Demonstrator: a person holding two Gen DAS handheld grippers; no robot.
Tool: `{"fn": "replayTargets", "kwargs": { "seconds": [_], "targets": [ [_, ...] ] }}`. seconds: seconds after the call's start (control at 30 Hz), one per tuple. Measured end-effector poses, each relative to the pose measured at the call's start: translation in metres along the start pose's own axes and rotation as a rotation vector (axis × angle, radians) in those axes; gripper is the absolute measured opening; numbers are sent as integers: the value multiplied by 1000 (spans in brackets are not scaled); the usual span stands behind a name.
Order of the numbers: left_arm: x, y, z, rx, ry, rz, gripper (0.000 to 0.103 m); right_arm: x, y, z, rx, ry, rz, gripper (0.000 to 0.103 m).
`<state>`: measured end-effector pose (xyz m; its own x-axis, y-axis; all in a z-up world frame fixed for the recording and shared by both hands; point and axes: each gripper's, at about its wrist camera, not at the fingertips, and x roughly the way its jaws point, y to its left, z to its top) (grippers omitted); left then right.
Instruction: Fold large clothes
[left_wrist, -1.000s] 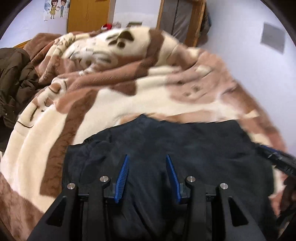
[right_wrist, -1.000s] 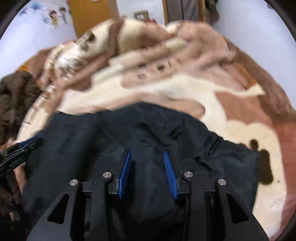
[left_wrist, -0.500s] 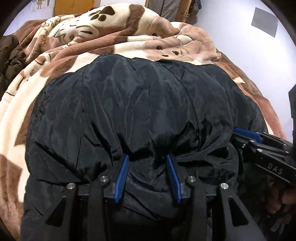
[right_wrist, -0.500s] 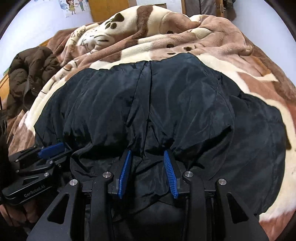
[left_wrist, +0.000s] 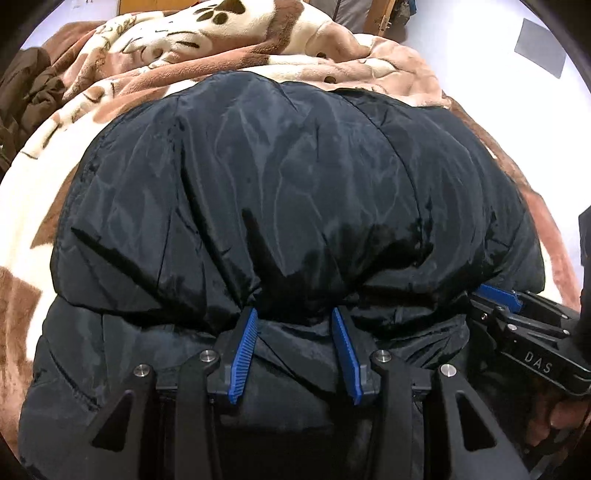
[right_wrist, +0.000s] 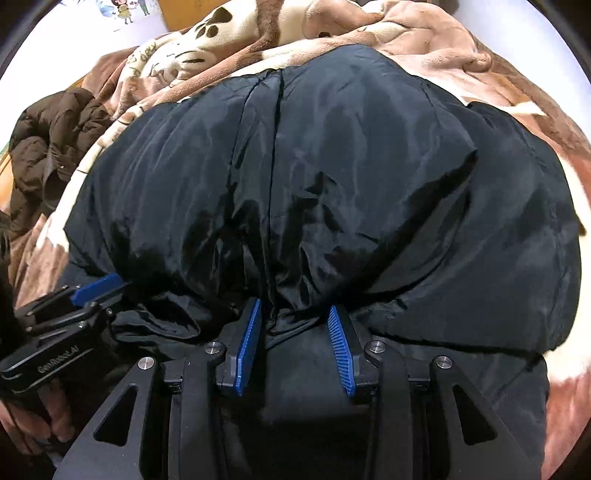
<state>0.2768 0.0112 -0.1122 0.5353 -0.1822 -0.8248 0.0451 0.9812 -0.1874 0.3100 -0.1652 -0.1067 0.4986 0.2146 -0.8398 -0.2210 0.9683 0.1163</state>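
Black padded jacket (left_wrist: 295, 177), pinched at its folded edge by left gripper (left_wrist: 293, 325) and right gripper (right_wrist: 293, 317), is best laid evenly on the blanket (left_wrist: 55, 147) before release.

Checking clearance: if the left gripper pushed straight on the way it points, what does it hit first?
The left gripper already has bunched fabric of the black jacket between its fingers, so more of that puffy folded layer comes first. The blanket presumably lies beneath it.

Black left gripper (left_wrist: 293, 314), ribbed blue jaws, silver screws
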Motion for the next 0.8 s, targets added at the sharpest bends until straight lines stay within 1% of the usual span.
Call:
{"fn": "replayTargets", "kwargs": {
  "seconds": [0.27,0.5,0.8],
  "targets": [
    [8,-1,-8,16,-33,21,45,10,7,-5,-33,-31,-36,38],
    [8,-9,-18,18,-48,30,45,13,5,-7,-36,-52,-39,38],
    [8,-10,-21,23,-51,35,45,11,6,-12,-31,-58,-40,38]
  ]
}}
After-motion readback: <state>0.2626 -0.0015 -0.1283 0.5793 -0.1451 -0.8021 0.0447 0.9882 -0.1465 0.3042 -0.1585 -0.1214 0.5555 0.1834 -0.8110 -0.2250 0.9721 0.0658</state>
